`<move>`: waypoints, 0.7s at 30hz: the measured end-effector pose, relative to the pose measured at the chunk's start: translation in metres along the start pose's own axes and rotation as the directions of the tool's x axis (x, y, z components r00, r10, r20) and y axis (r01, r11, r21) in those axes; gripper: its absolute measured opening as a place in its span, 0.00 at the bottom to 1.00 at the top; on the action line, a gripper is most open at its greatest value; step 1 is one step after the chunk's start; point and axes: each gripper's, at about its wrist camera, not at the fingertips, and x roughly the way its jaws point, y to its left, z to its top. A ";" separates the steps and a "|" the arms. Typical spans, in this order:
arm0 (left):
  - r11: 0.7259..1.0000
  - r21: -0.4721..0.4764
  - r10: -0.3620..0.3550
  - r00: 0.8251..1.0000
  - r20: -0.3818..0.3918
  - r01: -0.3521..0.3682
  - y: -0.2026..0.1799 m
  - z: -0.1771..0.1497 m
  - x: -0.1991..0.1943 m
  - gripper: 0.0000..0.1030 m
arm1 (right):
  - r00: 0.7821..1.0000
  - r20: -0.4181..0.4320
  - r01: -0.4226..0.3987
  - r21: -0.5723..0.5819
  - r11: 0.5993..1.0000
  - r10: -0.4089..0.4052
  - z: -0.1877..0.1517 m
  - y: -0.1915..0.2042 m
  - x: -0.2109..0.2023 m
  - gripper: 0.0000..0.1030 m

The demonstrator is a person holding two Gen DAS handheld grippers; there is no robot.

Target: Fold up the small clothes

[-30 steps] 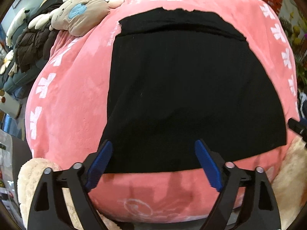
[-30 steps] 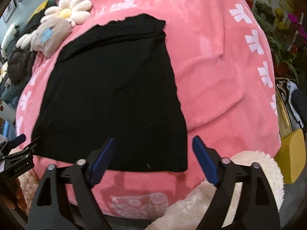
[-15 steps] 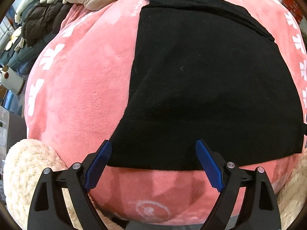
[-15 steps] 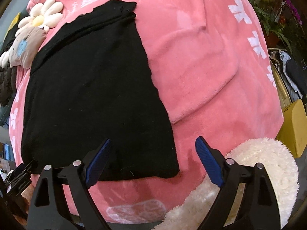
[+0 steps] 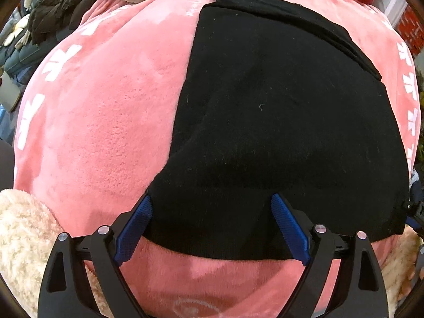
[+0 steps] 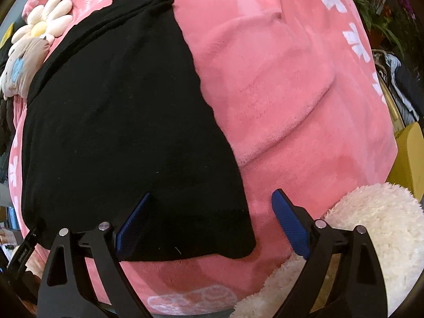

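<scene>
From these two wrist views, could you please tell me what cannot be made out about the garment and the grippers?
- Black garment: its type and any sleeves; the uniform black hides detail in both views.
- Right gripper: left wrist view, cut off by the frame edge.
- Left gripper: right wrist view, only a sliver at the edge.
- The pink blanket hides whatever lies under it.

Under my tongs a pink plush blanket (image 6: 278,84) with white bow prints fills most of both views. At the upper left of my left view I see dark padded jackets (image 5: 53,16) heaped up. At the far right of my right view stand potted plants (image 6: 381,8) and a yellow box (image 6: 409,156). A cream fluffy cushion (image 6: 371,228) sits lower right there.
</scene>
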 end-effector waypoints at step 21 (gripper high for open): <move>0.932 -0.199 -0.317 0.947 -0.044 0.303 0.039 -0.005 -0.018 0.20 | 0.980 -0.036 -0.198 -0.004 0.980 0.198 -0.002 -0.005 -0.012 0.21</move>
